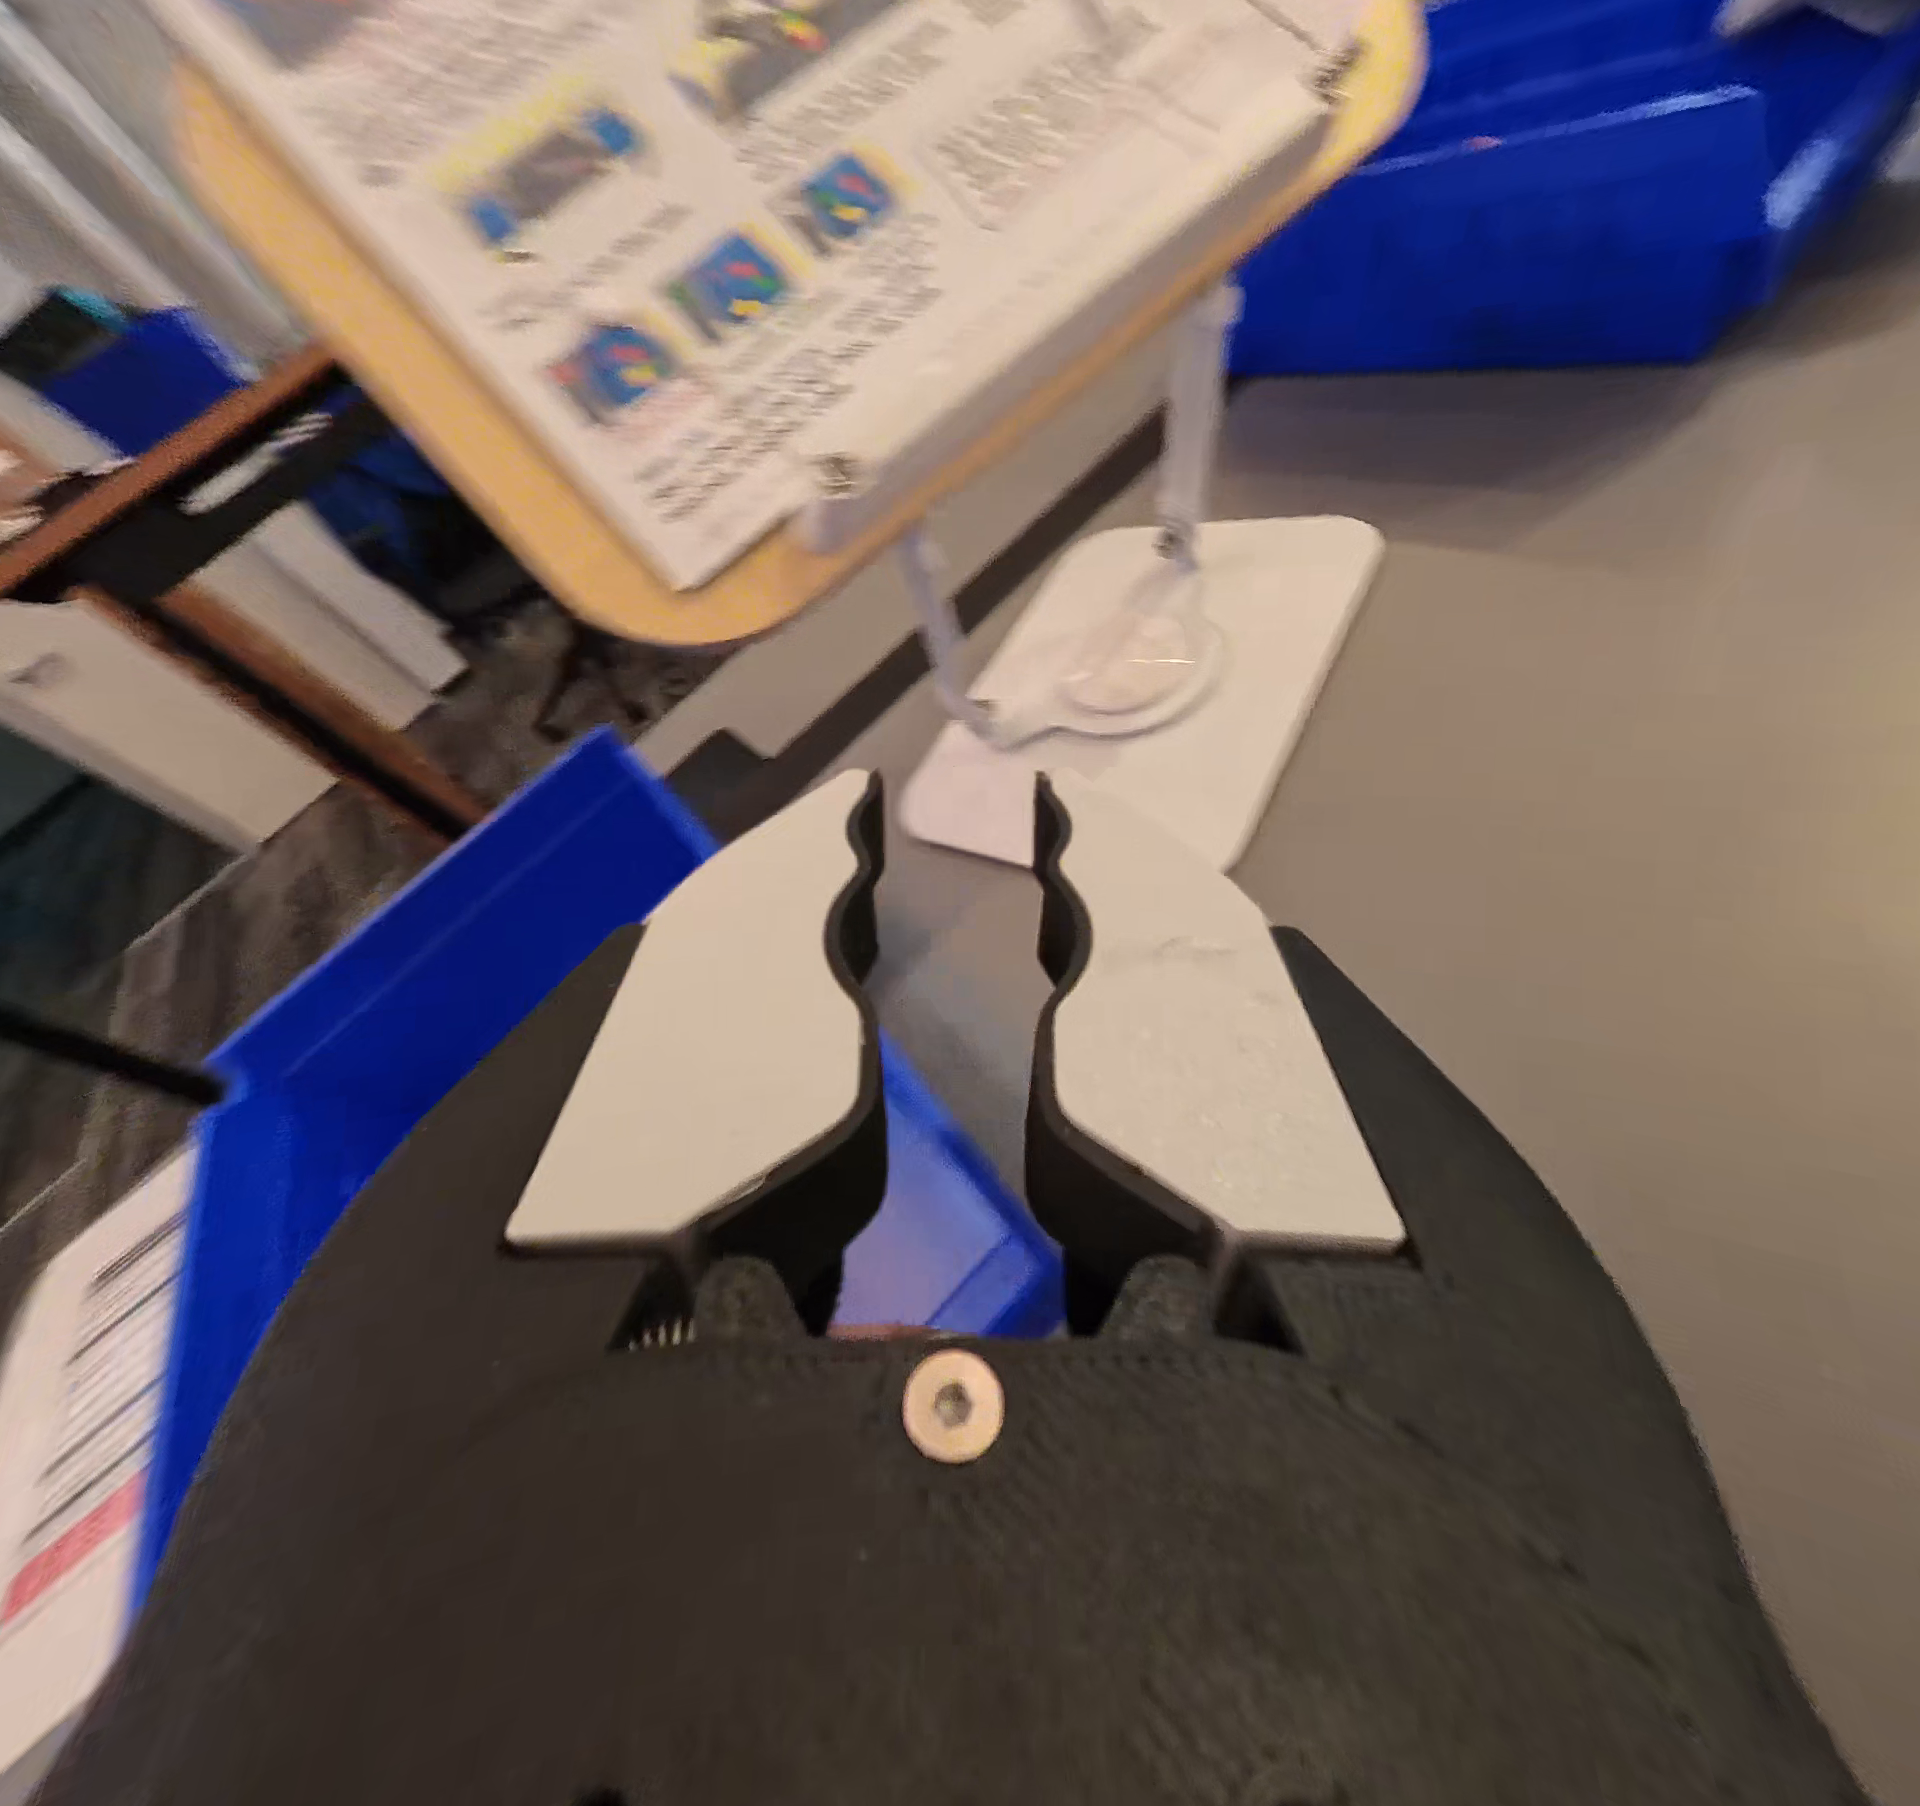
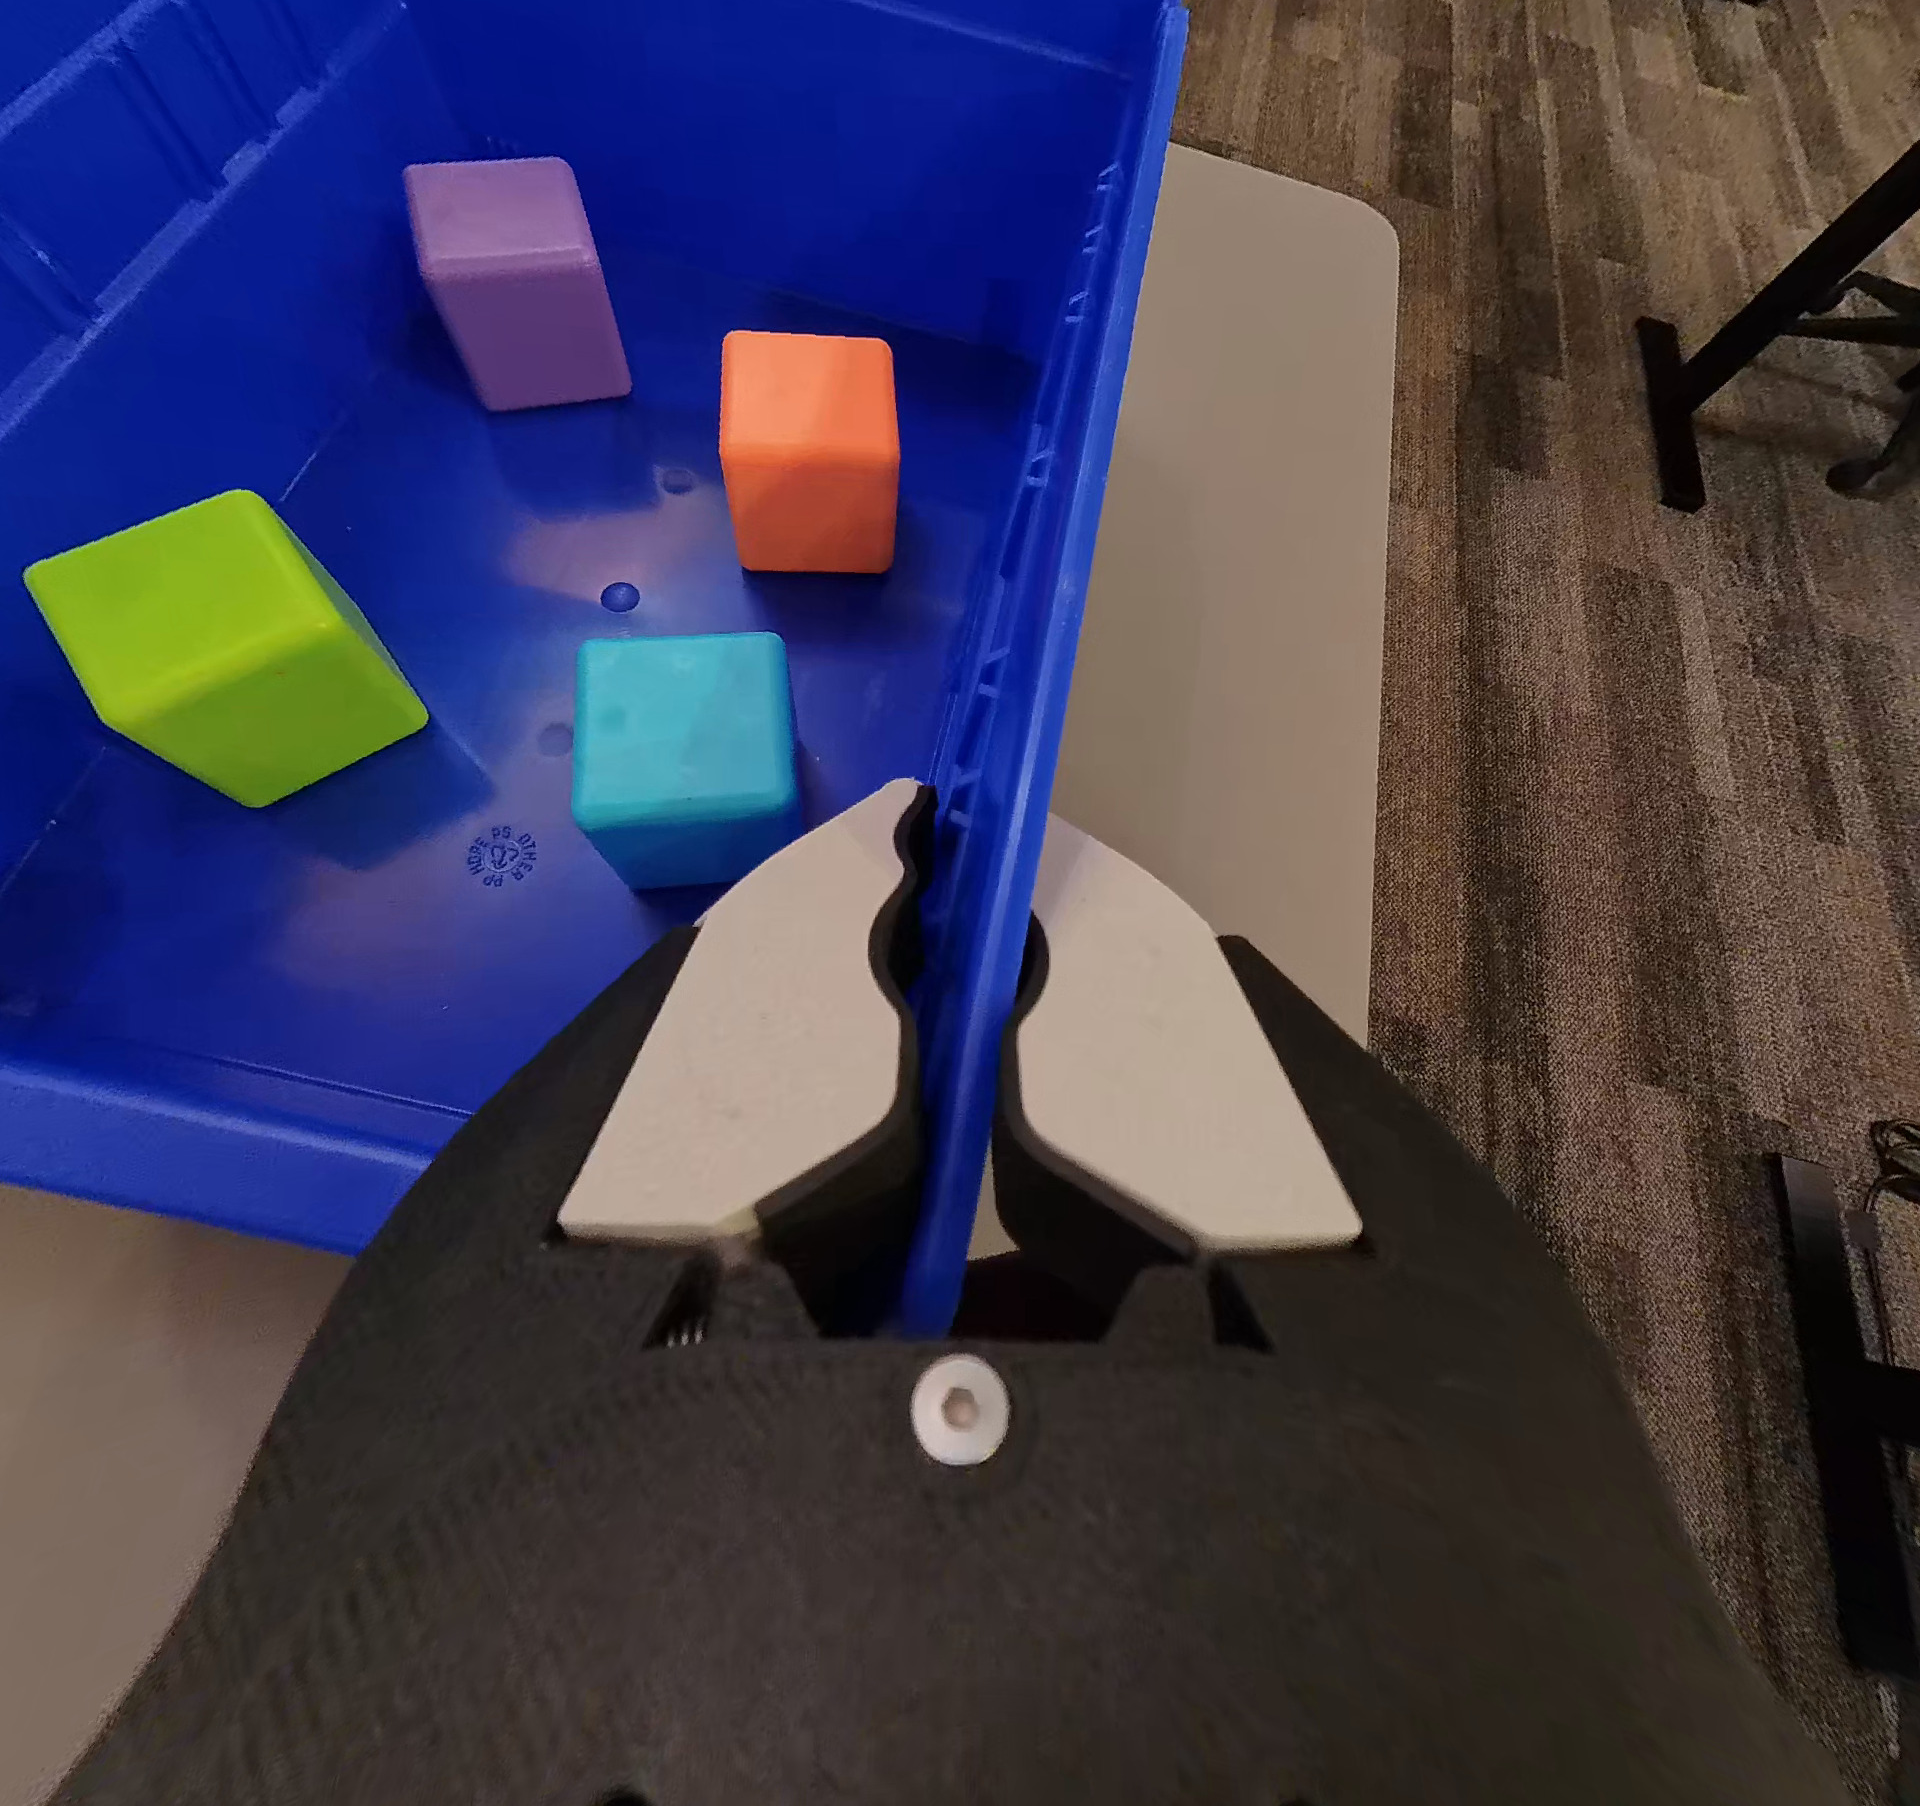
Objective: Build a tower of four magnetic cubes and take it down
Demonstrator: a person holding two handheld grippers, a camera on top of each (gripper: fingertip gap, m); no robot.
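Note:
In the right wrist view, several cubes lie apart on the floor of a blue bin (image 2: pixel 1039 613): purple (image 2: pixel 514 286), orange (image 2: pixel 808 452), cyan (image 2: pixel 681 754) and green (image 2: pixel 223 644), the green one tilted. My right gripper (image 2: pixel 982 811) is shut on the bin's right wall, one finger inside next to the cyan cube and one outside. In the left wrist view, my left gripper (image 1: pixel 956 790) is open and empty, held over the corner of a blue bin (image 1: pixel 416 1008). No cubes show in that view.
An illustrated paper sheet (image 1: pixel 727 198) sits on a tan board held up by a white stand (image 1: pixel 1195 676) on the grey table (image 1: pixel 1558 873). Another blue bin (image 1: pixel 1558 229) stands at the back right. The table edge (image 2: pixel 1351 613) runs close to the bin, with carpet floor beyond. The grippers' ends are close to 60 cm from one another.

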